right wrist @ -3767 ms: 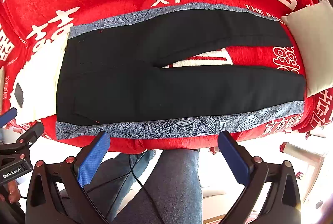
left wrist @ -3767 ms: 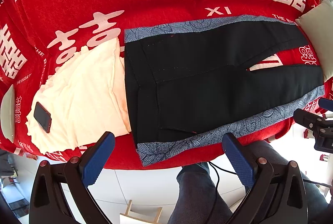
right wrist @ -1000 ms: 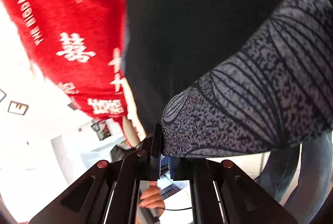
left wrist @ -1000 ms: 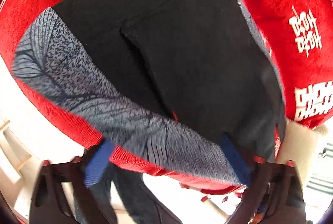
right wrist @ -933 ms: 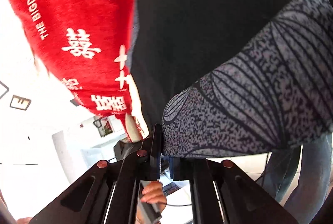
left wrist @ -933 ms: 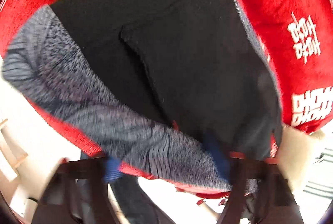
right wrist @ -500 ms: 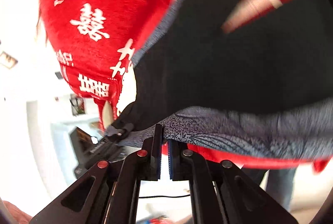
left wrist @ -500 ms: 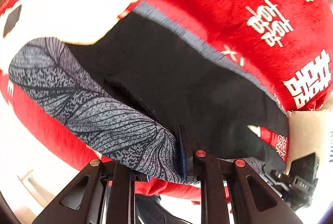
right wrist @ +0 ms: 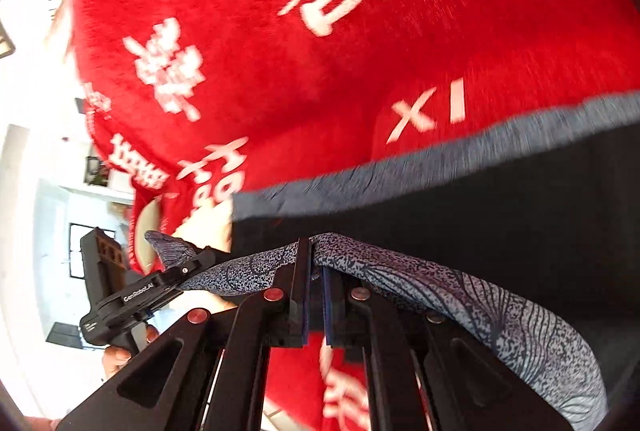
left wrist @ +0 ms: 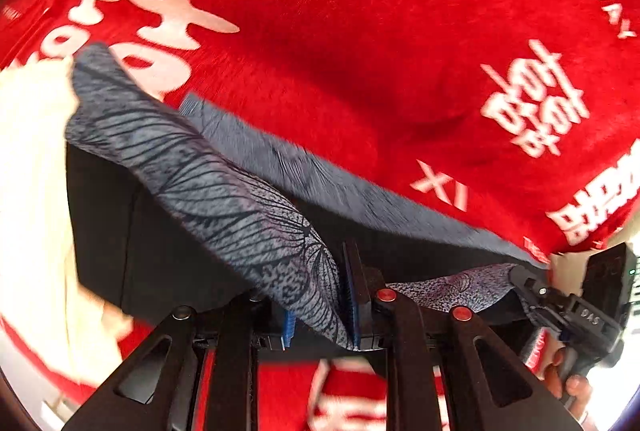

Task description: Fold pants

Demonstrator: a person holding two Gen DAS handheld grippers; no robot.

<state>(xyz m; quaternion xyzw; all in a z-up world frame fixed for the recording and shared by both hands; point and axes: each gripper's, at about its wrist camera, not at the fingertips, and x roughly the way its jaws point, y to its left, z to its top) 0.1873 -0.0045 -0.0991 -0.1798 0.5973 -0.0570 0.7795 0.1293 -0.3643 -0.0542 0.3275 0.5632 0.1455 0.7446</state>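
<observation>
I have the left gripper [left wrist: 320, 305] pinching the grey patterned side stripe [left wrist: 224, 191] of the black pants [left wrist: 132, 231]; its jaws are easing open a touch, though the cloth is between the pads. My right gripper [right wrist: 316, 295] is pressed together on the same stripe further along the leg. The lifted edge hangs over the rest of the pants, which lie on the red blanket [left wrist: 360, 51] beside a cream cloth [left wrist: 32, 171].

Each wrist camera looks steeply down along its gripper, close above the pants [left wrist: 208, 187] (both views share the red blanket [right wrist: 320, 71]).
</observation>
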